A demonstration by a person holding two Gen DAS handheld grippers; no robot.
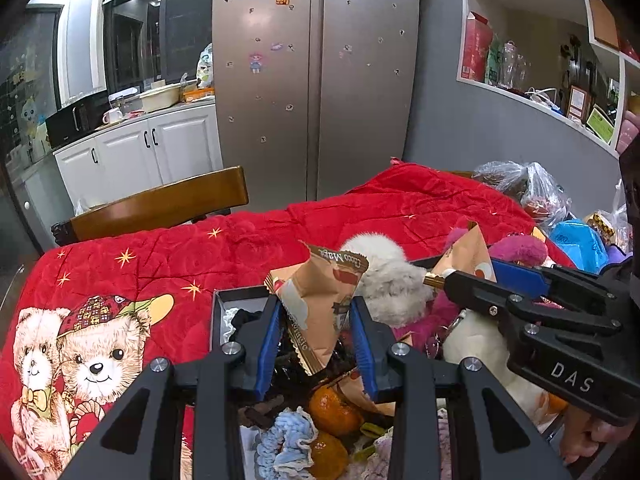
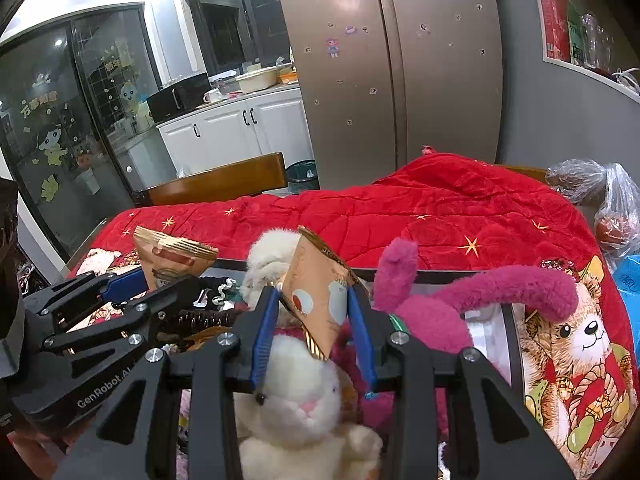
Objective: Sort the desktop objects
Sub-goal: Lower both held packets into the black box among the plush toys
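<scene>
Tan crinkled snack packet [image 1: 320, 308] pinched in left gripper [image 1: 316, 316] jaws, matching packet [image 2: 320, 300] pinched in right gripper [image 2: 316, 312] jaws

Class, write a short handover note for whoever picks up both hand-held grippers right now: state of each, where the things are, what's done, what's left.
Left hand-held gripper: shut on a tan snack packet, held over the open box.
Right hand-held gripper: shut on a second tan snack packet, above the white plush rabbit.
In the box: oranges, a blue knitted piece, the pink plush.
Done: both packets lifted.
Left: probably place both packets, then sort the rest.
</scene>
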